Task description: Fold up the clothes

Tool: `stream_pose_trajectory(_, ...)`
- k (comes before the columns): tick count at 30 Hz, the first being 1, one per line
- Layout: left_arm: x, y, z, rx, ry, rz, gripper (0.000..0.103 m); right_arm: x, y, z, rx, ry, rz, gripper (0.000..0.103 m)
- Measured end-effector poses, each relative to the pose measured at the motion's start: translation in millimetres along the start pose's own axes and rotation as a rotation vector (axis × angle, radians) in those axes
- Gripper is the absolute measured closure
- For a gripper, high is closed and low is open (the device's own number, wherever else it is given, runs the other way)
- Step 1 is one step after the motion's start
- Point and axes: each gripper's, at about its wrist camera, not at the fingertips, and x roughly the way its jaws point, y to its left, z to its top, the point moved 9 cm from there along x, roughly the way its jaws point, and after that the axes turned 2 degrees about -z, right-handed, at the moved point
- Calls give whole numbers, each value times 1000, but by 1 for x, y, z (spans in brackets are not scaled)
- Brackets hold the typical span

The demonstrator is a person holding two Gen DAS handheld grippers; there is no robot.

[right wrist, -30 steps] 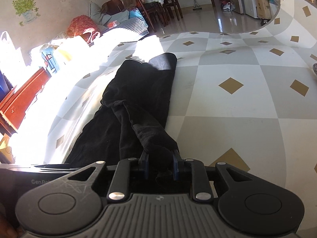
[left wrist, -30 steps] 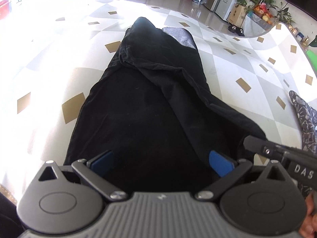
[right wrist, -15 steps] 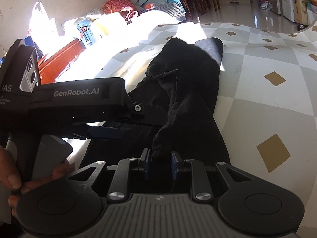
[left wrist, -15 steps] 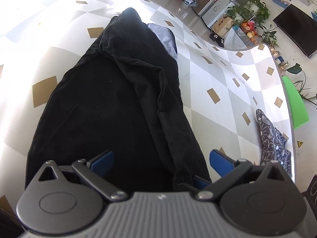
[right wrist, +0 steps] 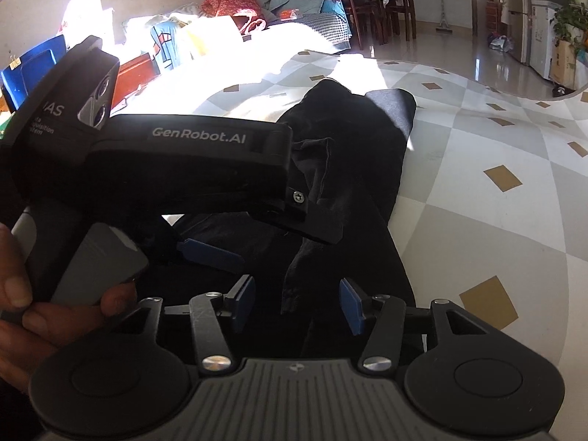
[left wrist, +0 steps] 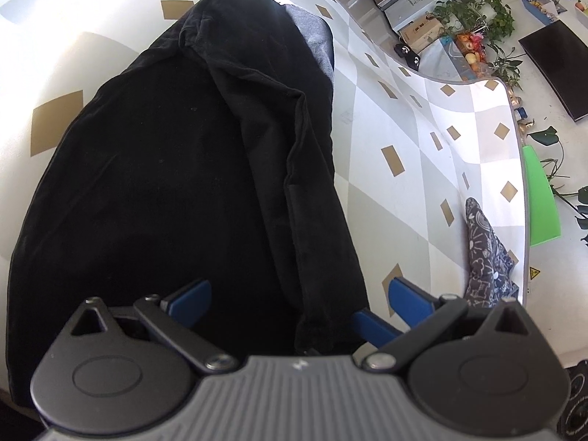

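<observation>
Right gripper (right wrist: 297, 303) is opening, pads off the black garment (left wrist: 176, 183), a fold loose between them; left gripper (left wrist: 294, 299) spread wide over the near hem, gripping nothing; garment lies lengthwise on the checked tablecloth (left wrist: 404, 139), running toward 12 o'clock; patterned cloth (left wrist: 485, 250) at 3 o'clock.

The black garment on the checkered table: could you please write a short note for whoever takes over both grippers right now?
Left gripper: open, just above the black garment, holding nothing.
Right gripper: jaws opening; a fold of cloth stands between them, pads off it.
Garment: lies lengthwise on the checkered table, one side folded over along its length.
Patterned cloth: waits at the table's edge.
Left: the crosswise folds, then that cloth.
</observation>
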Motion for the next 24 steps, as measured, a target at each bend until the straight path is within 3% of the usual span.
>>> stream_pose_trajectory(4, 3, 1, 2, 10, -8, 35, 0, 9, 7, -6, -55, 19, -18, 52)
stream_pose_trajectory(9, 2, -8, 6, 28, -24, -1, 0, 14, 1, -8, -78, 20, -75, 52)
stream_pose_trajectory(12, 0, -16, 8, 24, -23, -71, 0, 16, -4, -9, -39, 37, -65, 67)
stream_pose_trajectory(14, -1, -20, 9, 11, -15, -117, 0, 17, -6, -9, -34, 42, -64, 83)
stream_pose_trajectory(16, 0, -22, 9, 6, -8, -133, 0, 16, -6, -9, -37, 38, -67, 91)
stream_pose_trajectory(19, 3, -25, 8, 4, -2, -149, 2, 11, -6, -5, -15, 16, -38, 94)
stream_pose_trajectory(24, 3, -31, 6, 8, 12, -200, 12, 5, 3, -2, 11, -3, 59, 94)
